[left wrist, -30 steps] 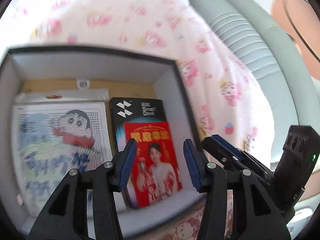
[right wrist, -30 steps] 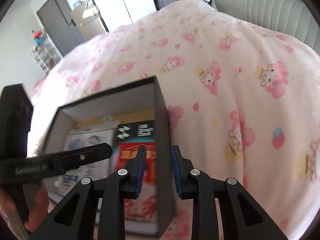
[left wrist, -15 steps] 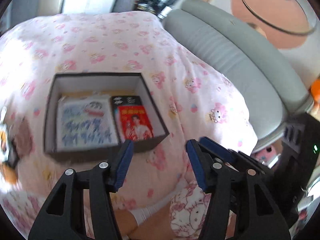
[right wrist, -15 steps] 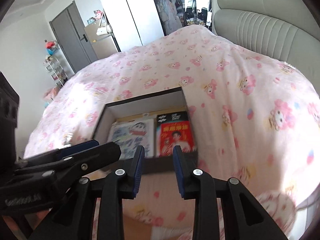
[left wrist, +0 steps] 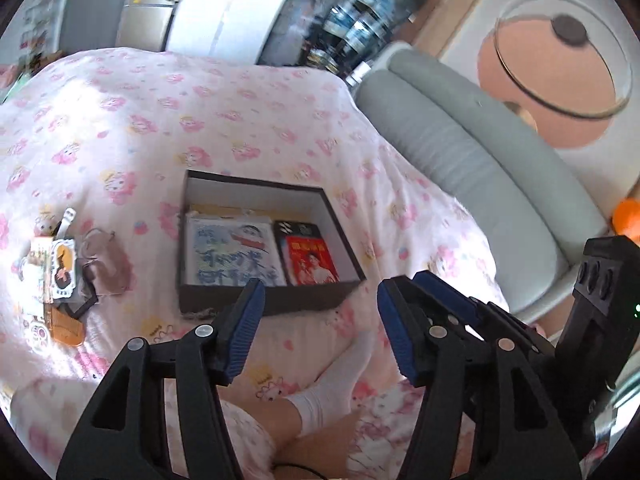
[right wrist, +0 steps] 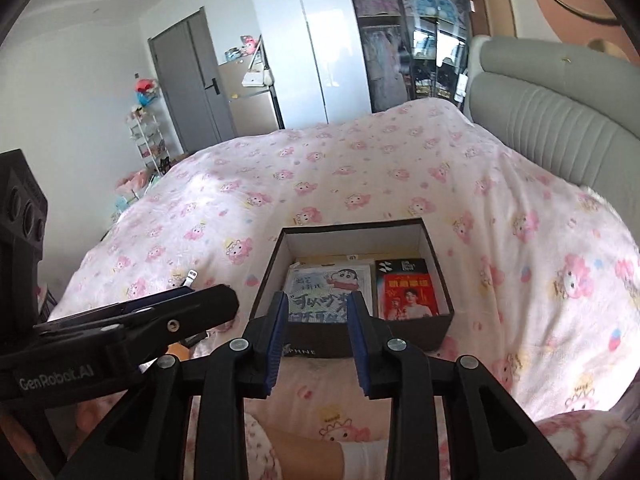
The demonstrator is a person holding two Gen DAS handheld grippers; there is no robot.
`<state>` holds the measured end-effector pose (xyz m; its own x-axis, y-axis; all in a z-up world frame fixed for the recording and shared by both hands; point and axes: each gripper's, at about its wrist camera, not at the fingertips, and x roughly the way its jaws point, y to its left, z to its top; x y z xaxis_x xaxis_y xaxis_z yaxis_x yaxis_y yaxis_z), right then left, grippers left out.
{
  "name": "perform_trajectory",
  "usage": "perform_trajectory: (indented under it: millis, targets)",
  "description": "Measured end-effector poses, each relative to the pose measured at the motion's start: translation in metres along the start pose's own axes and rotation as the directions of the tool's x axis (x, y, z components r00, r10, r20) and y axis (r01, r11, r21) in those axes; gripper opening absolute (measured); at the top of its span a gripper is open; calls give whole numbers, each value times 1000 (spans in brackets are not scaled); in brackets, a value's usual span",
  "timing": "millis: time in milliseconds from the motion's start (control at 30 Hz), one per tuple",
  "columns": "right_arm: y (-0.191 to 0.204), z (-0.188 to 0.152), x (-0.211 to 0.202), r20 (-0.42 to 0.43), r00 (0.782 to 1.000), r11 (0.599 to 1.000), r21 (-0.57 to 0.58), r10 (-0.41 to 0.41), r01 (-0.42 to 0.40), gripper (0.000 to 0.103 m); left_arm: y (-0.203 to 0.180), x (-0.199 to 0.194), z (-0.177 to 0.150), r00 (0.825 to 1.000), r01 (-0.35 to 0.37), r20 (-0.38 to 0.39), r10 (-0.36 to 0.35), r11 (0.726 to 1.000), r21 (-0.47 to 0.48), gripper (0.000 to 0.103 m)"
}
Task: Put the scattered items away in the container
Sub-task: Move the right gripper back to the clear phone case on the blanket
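A dark open box (left wrist: 264, 304) (right wrist: 400, 338) sits on the pink patterned bedcover (left wrist: 240, 100). Inside lie a cartoon sheet (left wrist: 230, 254) (right wrist: 328, 284) and a red card (left wrist: 312, 262) (right wrist: 408, 296) on a black packet (left wrist: 296, 227). Several small items (left wrist: 60, 268), among them a brown piece (left wrist: 106, 264), are scattered left of the box. My left gripper (left wrist: 318, 292) hovers above and in front of the box, its jaws opening with nothing between them. My right gripper (right wrist: 317, 304) hangs beside it, slightly open and empty.
A grey padded headboard (left wrist: 460, 168) (right wrist: 560, 104) runs along the right. A person's leg in a white sock (left wrist: 332, 392) lies on the bed under the grippers. Wardrobes and a door (right wrist: 188, 84) stand past the foot of the bed.
Both grippers have pulled up and back from inside the box, which now looks small and far. The left jaws stand wider; the right jaws have parted a little.
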<state>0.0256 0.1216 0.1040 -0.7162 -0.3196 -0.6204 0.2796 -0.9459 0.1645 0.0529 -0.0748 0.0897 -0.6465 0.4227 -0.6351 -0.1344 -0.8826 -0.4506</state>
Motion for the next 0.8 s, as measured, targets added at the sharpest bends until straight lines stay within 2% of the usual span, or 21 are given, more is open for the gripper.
perform_trajectory:
  millis: [67, 133, 200, 267, 367, 400, 433, 500, 567, 667, 733, 800]
  targets:
    - [14, 8, 19, -17, 1000, 1000, -23, -14, 14, 26, 21, -4, 6, 1000, -4, 15, 4, 1000, -22, 60]
    - [36, 18, 46, -64, 997, 998, -38, 45, -47, 26, 47, -9, 16, 1000, -15, 26, 16, 998, -54, 59]
    - [64, 29, 72, -95, 992, 993, -77, 87, -94, 26, 83, -20, 25, 994, -79, 66, 86, 991, -104, 60]
    - [98, 37, 103, -141, 976, 975, -124, 167, -184, 26, 119, -28, 30, 990, -113, 69, 126, 978, -173, 59]
    - [132, 37, 143, -253, 925, 937, -129, 285, -325, 26, 173, -35, 31, 987, -141, 43, 157, 955, -259, 59]
    - [142, 34, 155, -267, 910, 924, -131, 317, -360, 26, 189, -36, 29, 979, -183, 30, 199, 944, -275, 59]
    - [148, 30, 163, -269, 905, 917, -135, 331, -376, 26, 207, -37, 26, 967, -238, 14, 253, 925, -297, 59]
    - [160, 22, 184, -302, 885, 902, -139, 355, -409, 27, 237, -35, 16, 950, -297, -13, 311, 893, -338, 59]
    - [176, 9, 212, -399, 853, 887, -169, 337, -429, 27, 274, -29, 1, 945, -317, -53, 324, 859, -402, 59]
    - [195, -13, 246, -486, 811, 870, -181, 326, -459, 27, 325, -14, -22, 957, -287, -112, 267, 824, -488, 59]
    - [206, -28, 269, -542, 777, 865, -169, 320, -473, 27, 352, -10, -38, 947, -319, -137, 292, 789, -525, 59]
    - [221, -42, 290, -598, 739, 841, -190, 310, -507, 27, 376, -5, -54, 925, -377, -180, 335, 745, -550, 59]
